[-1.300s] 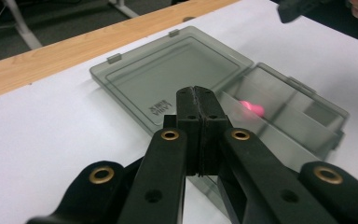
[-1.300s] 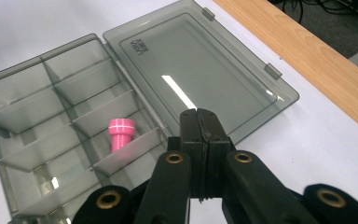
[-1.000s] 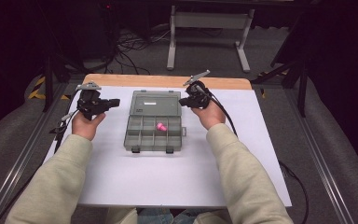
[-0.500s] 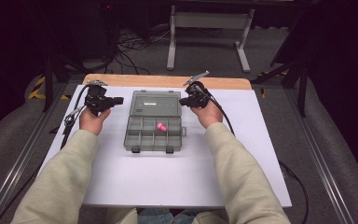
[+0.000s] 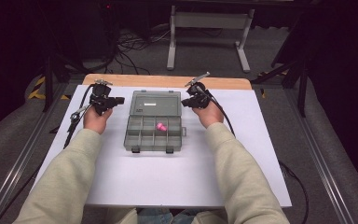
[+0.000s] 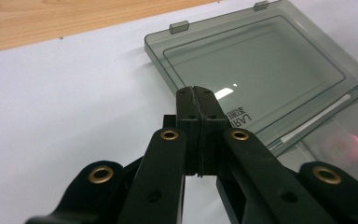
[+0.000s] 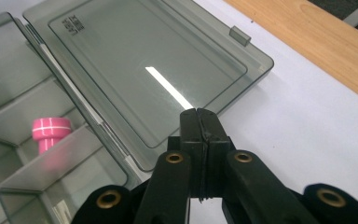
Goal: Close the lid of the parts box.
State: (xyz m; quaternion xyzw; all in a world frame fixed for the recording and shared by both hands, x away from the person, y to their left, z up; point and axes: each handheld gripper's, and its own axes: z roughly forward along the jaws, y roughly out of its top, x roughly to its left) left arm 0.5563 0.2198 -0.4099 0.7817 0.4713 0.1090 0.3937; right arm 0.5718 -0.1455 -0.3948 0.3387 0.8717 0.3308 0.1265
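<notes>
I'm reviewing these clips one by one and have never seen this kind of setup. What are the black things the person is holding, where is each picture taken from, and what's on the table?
A person sits at a white table and holds a hand-operated grasping tool in each hand. The high view looks down from above: the left tool and right tool sit on either side of a grey compartment box. Its clear lid is folded open and lies flat behind it. A small pink piece sits in one compartment. The other two pictures come from cameras riding on the tools, each looking along its own black jaws. In both the left tool and the right tool, the jaws are pressed together with nothing between them. So nothing is held at this moment.
</notes>
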